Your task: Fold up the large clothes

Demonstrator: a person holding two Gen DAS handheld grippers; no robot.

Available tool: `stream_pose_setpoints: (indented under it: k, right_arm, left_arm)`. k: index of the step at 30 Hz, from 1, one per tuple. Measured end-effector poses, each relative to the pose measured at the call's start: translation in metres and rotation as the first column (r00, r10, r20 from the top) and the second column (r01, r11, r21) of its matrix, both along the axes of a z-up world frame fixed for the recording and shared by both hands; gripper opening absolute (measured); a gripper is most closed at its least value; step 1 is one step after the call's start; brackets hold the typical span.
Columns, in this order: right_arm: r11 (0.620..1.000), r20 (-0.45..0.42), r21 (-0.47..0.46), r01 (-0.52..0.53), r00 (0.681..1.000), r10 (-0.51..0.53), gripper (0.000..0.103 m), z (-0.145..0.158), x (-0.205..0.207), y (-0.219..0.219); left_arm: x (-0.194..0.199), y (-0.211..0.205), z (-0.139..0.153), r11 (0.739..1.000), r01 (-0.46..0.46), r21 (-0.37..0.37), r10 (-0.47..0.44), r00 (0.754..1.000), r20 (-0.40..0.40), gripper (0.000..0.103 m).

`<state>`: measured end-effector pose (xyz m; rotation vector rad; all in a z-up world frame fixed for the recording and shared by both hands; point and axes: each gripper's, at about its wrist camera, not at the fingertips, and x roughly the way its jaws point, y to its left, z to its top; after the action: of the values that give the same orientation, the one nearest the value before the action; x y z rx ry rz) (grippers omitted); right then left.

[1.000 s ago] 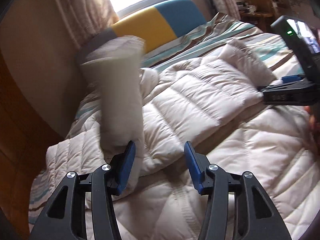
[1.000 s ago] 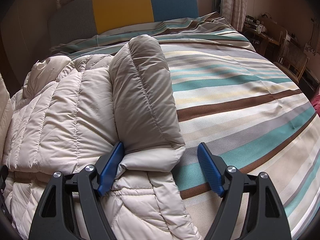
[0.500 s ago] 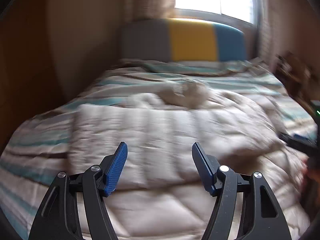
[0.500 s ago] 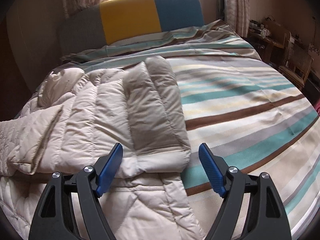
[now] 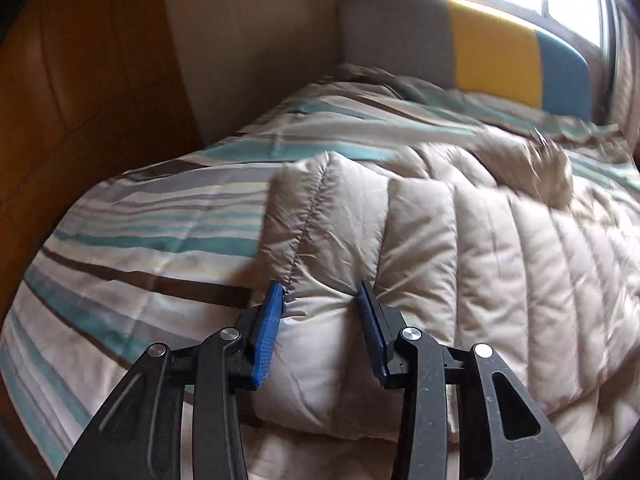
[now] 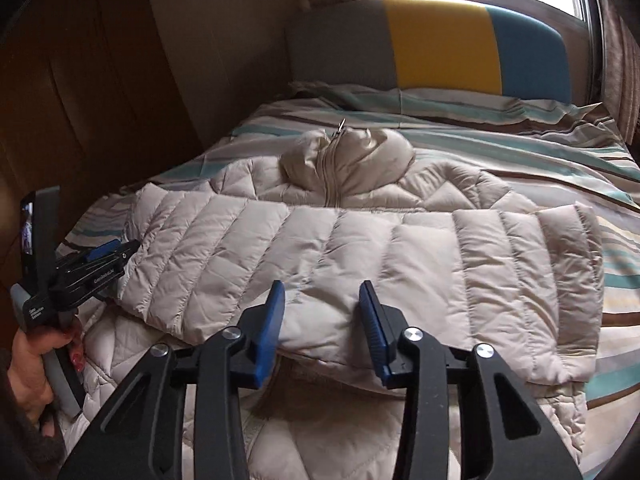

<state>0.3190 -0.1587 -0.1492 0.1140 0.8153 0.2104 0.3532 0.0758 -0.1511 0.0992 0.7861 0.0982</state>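
Both sleeves now lie across the chest of the puffer jacket [image 6: 360, 248], where a second ago you were carrying them in. Jacket sits mid-bed, collar toward the headboard [image 6: 432, 40]. Your left gripper [image 5: 320, 328] is closing, pads pressing the sleeve fold at the jacket's left edge. Your right gripper [image 6: 322, 326] is closing over the folded edge, pads not clearly biting. Likely next: the hem fold.
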Motion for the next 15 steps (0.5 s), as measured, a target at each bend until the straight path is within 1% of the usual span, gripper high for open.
stream_pose_setpoints:
  k: [3, 4, 7, 9, 12, 13, 15]
  right_arm:
    - [0.997, -0.008, -0.059, 0.041, 0.999, -0.041, 0.024, -0.011, 0.021, 0.0]
    - [0.996, -0.013, -0.064, 0.058, 0.998, -0.059, 0.024, -0.015, 0.028, -0.003]
    - [0.996, -0.034, -0.034, 0.079, 0.996, -0.08, 0.022, -0.029, 0.045, -0.011]
    - [0.996, -0.025, -0.054, 0.075, 0.997, -0.077, 0.021, -0.04, 0.053, -0.006]
    - [0.992, 0.009, -0.096, 0.083, 0.997, -0.082, 0.022, -0.051, 0.053, 0.005]
    - [0.991, 0.012, -0.104, 0.083, 0.997, -0.082, 0.022, -0.05, 0.052, 0.01]
    - [0.994, 0.008, -0.077, 0.082, 0.997, -0.082, 0.022, -0.05, 0.052, 0.007]
  left_arm:
    - [-0.001, -0.01, -0.009, 1.0, 0.009, 0.005, -0.009, 1.0, 0.0, 0.039]
    - [-0.001, -0.012, -0.012, 1.0, 0.014, 0.006, -0.014, 1.0, 0.001, 0.039]
    - [0.001, -0.019, -0.02, 0.999, 0.024, 0.036, -0.024, 1.0, -0.005, 0.041]
    - [0.001, -0.02, -0.026, 0.998, 0.016, 0.056, -0.016, 1.0, -0.003, 0.049]
    - [0.004, -0.015, -0.031, 0.999, -0.008, 0.046, 0.009, 1.0, -0.017, 0.057]
    - [0.004, -0.012, -0.03, 0.999, -0.012, 0.044, 0.013, 1.0, -0.019, 0.057]
    - [-0.001, -0.011, -0.021, 0.998, -0.027, 0.053, 0.027, 1.0, -0.01, 0.058]
